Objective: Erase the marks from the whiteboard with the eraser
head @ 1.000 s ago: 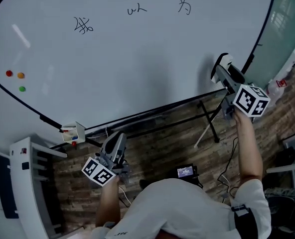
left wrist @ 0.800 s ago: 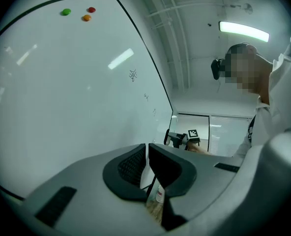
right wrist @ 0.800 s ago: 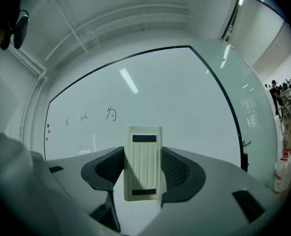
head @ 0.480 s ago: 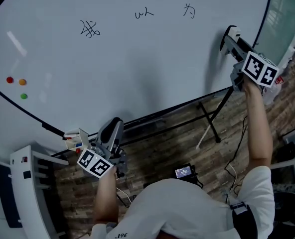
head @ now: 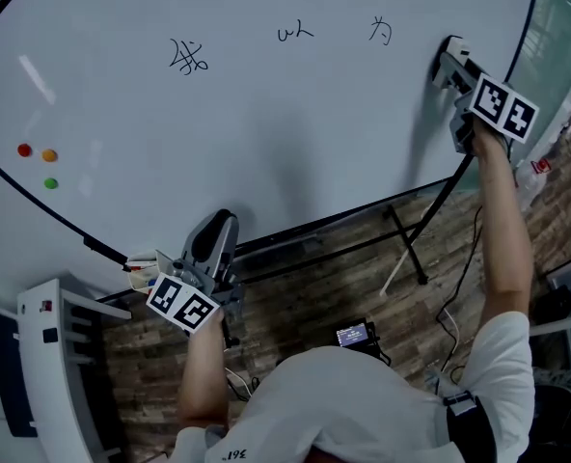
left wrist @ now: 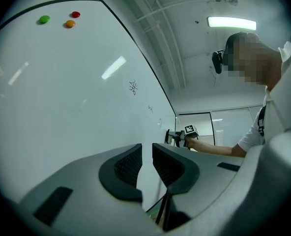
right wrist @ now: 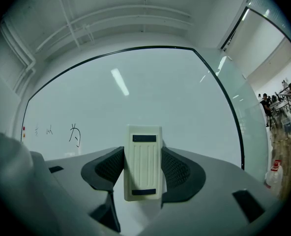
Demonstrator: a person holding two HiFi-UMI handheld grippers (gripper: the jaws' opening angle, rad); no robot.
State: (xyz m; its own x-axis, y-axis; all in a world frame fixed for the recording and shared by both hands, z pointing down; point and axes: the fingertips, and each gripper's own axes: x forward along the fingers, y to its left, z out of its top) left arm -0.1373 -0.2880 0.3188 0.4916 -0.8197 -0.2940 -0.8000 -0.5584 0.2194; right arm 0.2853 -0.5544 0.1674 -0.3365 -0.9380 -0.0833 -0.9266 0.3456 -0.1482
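Note:
The whiteboard [head: 266,133] carries three black marks: a left one [head: 189,58], a middle one [head: 294,34] and a right one [head: 381,31]. My right gripper [head: 449,58] is shut on the white eraser [head: 444,50], which is held at the board just right of the right mark. In the right gripper view the eraser [right wrist: 143,163] stands upright between the jaws, with that mark [right wrist: 75,133] to its left. My left gripper [head: 216,231] hangs low by the board's bottom edge, shut with nothing in it; its jaws [left wrist: 146,166] nearly touch.
Red [head: 24,149], orange [head: 49,155] and green [head: 51,183] magnets sit at the board's left. A small marker tray [head: 143,266] hangs at the lower edge. A white rack [head: 44,355] stands lower left, stand legs [head: 406,249] and a small device [head: 351,336] below, and a glass wall [head: 560,27] to the right.
My right gripper has risen along the board's right side with the eraser, toward the right mark. The left gripper has drifted slightly left and stayed low.

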